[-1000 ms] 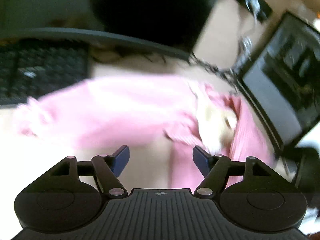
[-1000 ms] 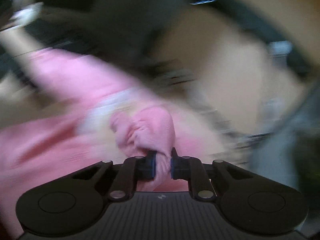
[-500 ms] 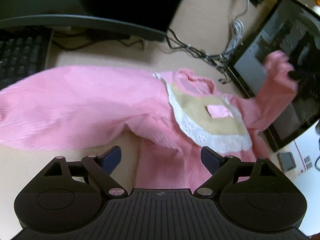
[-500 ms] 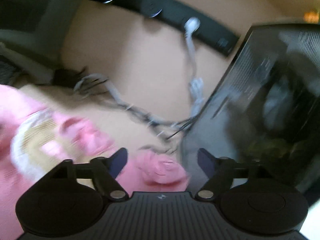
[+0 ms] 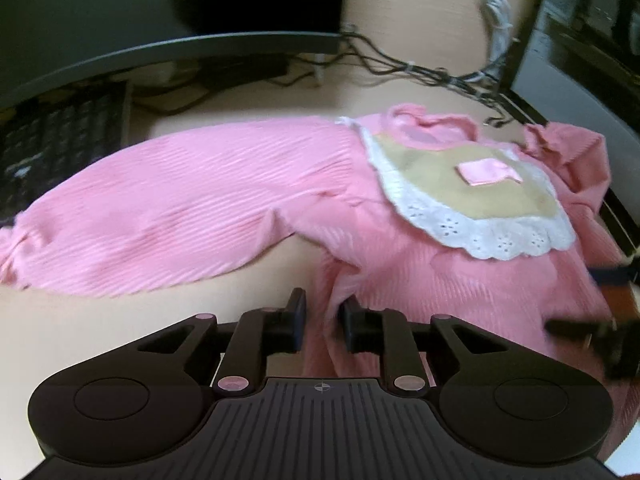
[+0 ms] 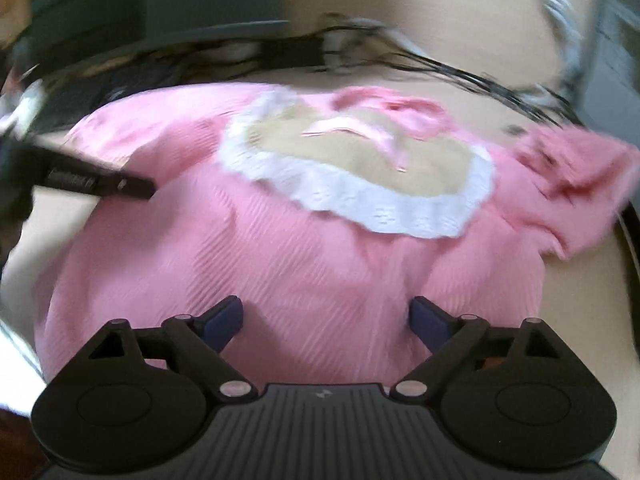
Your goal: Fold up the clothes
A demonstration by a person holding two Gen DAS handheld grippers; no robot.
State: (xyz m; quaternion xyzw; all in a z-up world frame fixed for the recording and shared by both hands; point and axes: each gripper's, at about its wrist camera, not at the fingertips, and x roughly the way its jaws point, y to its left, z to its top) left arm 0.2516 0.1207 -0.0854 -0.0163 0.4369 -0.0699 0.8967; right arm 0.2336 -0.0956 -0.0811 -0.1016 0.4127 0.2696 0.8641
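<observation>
Looking across the desk (image 5: 100,320) from left to right, I see the pink garment (image 5: 420,264) lying face up and spread out, not folded. Far left in my left view a dark keyboard (image 5: 60,144) sits beyond the cuff of the long sleeve (image 5: 172,208), which stretches flat and straight out to the left on the desk. Moving right, my left gripper (image 5: 322,320) sits at the near side seam just under that sleeve's armpit; its fingers are drawn close with a fold of pink cloth standing between them, so I judge it pinched on the garment, though a narrow gap shows. Further right the lace-edged bib (image 5: 472,196) lies flat on the chest, collar at the far side. At the right edge the other sleeve (image 5: 576,160) is bunched and crumpled against the dark monitor (image 5: 580,40), not laid out. My right gripper (image 6: 326,322) hovers over the lower chest with fingers wide apart, holding nothing; that view is blurred.

As far as I can judge, no fold shows anywhere: body open, one sleeve out flat, one sleeve rumpled. What is left is the whole folding of sleeves and body, and the right sleeve probably needs straightening before it can fold cleanly.
</observation>
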